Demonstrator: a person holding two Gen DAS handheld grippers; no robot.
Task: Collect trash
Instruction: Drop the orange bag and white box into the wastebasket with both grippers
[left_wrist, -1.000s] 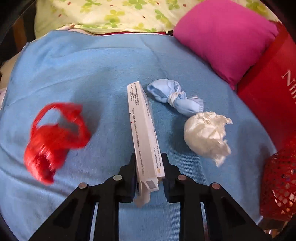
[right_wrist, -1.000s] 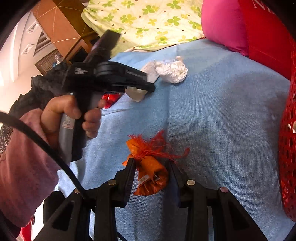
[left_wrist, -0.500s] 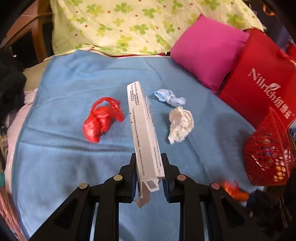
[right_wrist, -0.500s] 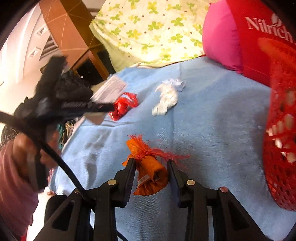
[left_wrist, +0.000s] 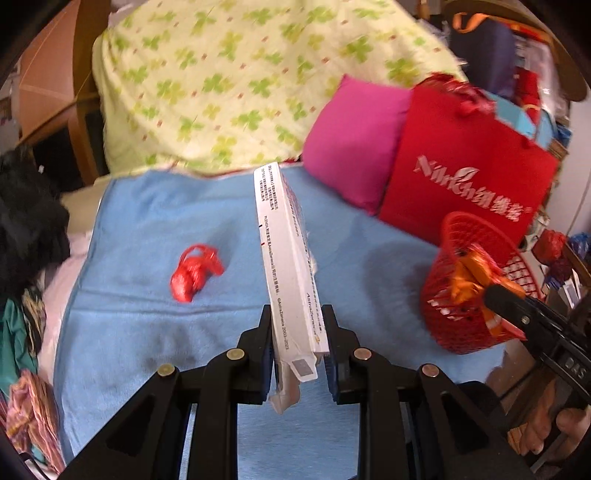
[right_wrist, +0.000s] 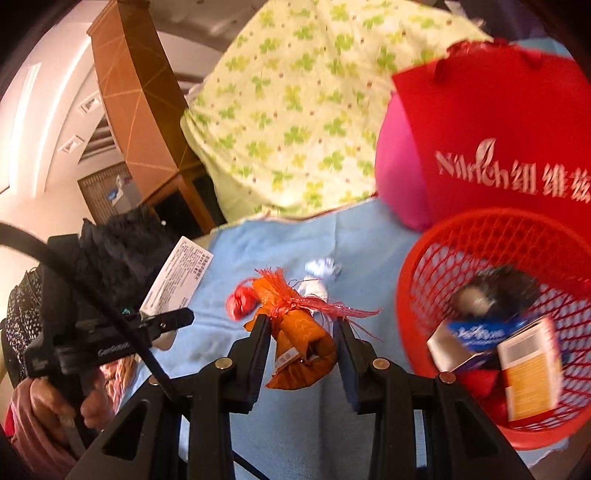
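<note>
Already the red basket (right_wrist: 417, 280) holds cartons; hand-held grippers clamp a white box (left_wrist: 286, 258) and an orange pouch (right_wrist: 299, 332).

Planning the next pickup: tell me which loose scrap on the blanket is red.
The knotted red bag, lying alone on the blue blanket left of the held box. The other loose scrap, the crumpled wrapper, is white.

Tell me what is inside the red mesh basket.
In the red mesh basket lie a blue-and-white carton, an orange-and-white box and a dark blurred lump. Whatever sits beneath them at the bottom is covered.
</note>
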